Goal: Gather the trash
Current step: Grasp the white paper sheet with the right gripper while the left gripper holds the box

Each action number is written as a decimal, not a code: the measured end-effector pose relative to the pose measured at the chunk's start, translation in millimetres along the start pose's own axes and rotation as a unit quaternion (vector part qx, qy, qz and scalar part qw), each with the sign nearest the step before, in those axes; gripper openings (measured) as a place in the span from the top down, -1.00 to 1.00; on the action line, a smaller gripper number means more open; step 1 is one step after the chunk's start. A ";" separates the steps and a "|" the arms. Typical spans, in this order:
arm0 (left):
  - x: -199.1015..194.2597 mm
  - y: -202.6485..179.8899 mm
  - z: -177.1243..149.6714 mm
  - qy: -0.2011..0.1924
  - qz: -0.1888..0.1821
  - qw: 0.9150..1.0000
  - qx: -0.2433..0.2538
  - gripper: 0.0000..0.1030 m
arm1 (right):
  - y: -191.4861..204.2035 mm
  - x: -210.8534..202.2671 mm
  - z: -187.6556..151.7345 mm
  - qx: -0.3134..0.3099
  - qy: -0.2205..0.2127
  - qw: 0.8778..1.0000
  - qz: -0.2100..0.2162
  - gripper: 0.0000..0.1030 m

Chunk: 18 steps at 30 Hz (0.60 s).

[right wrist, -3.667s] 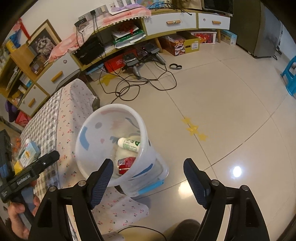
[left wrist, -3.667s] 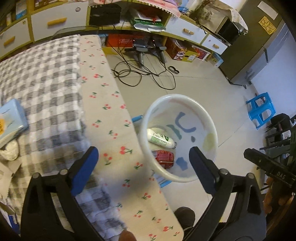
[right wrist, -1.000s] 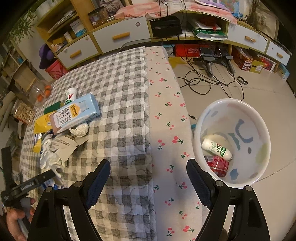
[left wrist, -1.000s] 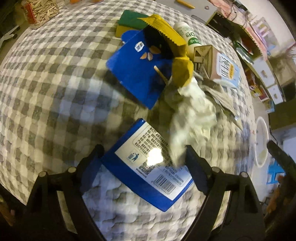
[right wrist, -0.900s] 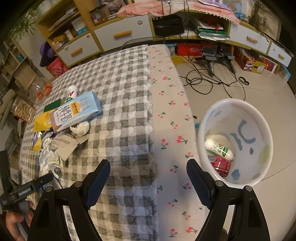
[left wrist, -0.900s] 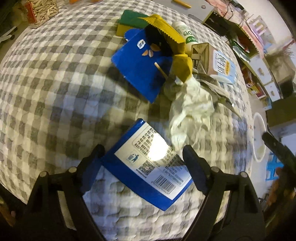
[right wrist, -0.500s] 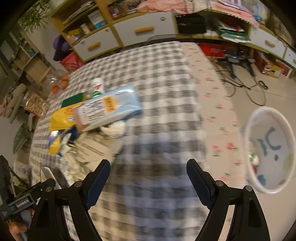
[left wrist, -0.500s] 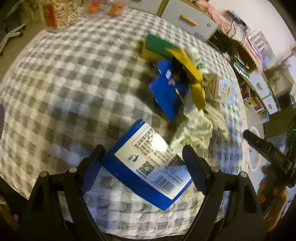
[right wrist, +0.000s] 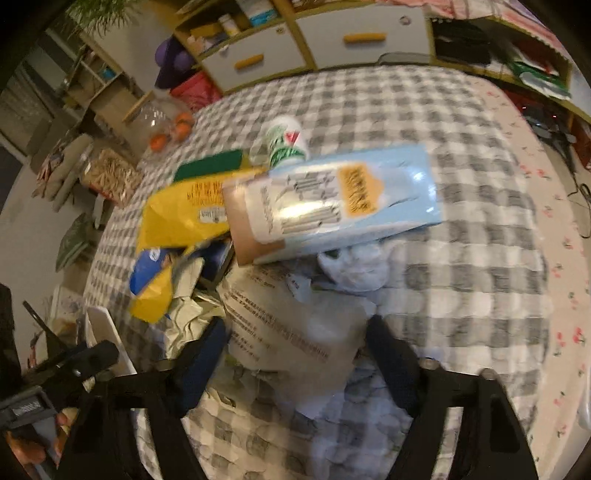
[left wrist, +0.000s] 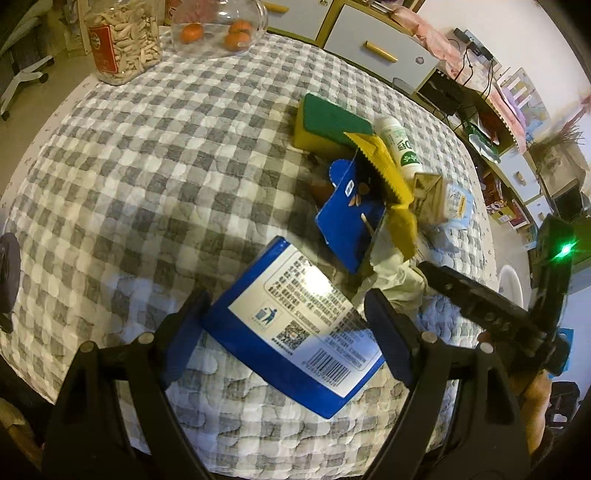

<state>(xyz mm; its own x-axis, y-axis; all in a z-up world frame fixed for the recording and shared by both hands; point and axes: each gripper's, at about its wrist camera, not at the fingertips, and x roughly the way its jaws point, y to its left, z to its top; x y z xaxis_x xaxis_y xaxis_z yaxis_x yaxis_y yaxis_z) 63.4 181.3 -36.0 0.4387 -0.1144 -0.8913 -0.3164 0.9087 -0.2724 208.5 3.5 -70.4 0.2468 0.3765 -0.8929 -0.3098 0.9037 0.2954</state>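
Tablecloth [left wrist: 155, 155], grey and white checked and quilted, covers the round table, and the trash lies gathered in one heap toward its far right side in the left wrist view, probably so that both grippers can work it from the near edge. The largest loose piece, a blue carton [left wrist: 295, 325] with a white label and barcode, sits clamped across its width by the left gripper [left wrist: 284, 325], whose wide-set jaws press on both of its edges; it looks lifted and tilted above the cloth, ready to be carried off. The right gripper [right wrist: 295, 350] points down over a crumpled grey-brown printed paper bag [right wrist: 291, 332]; its jaws are closing with the bag between them, though blur hides whether the pads touch yet. Behind the bag a light blue milk carton [right wrist: 332, 206] lies on its side across a yellow snack bag [right wrist: 177, 218], a white bottle [right wrist: 284, 144] and a green-topped sponge [right wrist: 210, 162]. The white bin [left wrist: 511, 284] shows only as a sliver of rim past the table's right edge, its contents hidden. Farther back a jar of seeds [left wrist: 125, 37] and a glass bowl of oranges [left wrist: 218, 26] stand apart from the heap, likely not trash.
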 end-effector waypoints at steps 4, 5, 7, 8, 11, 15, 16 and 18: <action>0.5 -1.6 2.9 0.000 -0.002 1.000 0.002 -0.66 | 2.5 -0.6 1.8 -0.018 -0.005 1.000 -0.008 0.38; 0.8 -2.0 3.4 0.000 -0.002 1.000 0.003 -0.66 | 2.1 -2.1 2.3 -0.020 -0.006 1.000 -0.006 0.47; 1.6 -2.9 4.4 0.001 -0.005 1.000 0.002 -0.66 | 3.0 -3.8 3.0 -0.030 -0.005 1.000 -0.004 0.69; 1.6 -3.2 4.6 0.001 -0.006 1.000 0.001 -0.66 | 3.2 -5.1 2.3 -0.033 -0.004 0.999 -0.005 0.78; 1.4 -4.3 4.9 0.001 -0.010 1.000 0.002 -0.66 | 2.0 -12.1 2.6 -0.035 -0.012 0.999 -0.004 0.78; 1.1 -5.8 3.5 0.001 -0.010 1.000 0.004 -0.66 | -6.6 -17.3 1.1 -0.017 -0.021 1.000 -0.005 -0.18; 1.5 -6.0 3.3 0.001 -0.009 1.000 0.005 -0.66 | -9.9 -16.3 0.3 -0.013 -0.024 1.000 -0.001 -0.39; 2.9 -5.9 3.0 0.002 -0.005 1.000 0.007 -0.66 | -7.5 -6.2 1.2 -0.016 -0.016 1.000 0.002 -0.46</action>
<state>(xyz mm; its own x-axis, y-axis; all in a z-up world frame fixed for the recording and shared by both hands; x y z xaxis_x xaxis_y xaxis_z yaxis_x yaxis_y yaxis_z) 69.0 176.8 -35.8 0.4379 -0.1262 -0.8901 -0.2991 0.9132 -0.2766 210.4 -5.4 -66.7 0.2743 0.3870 -0.8803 -0.3401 0.8953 0.2877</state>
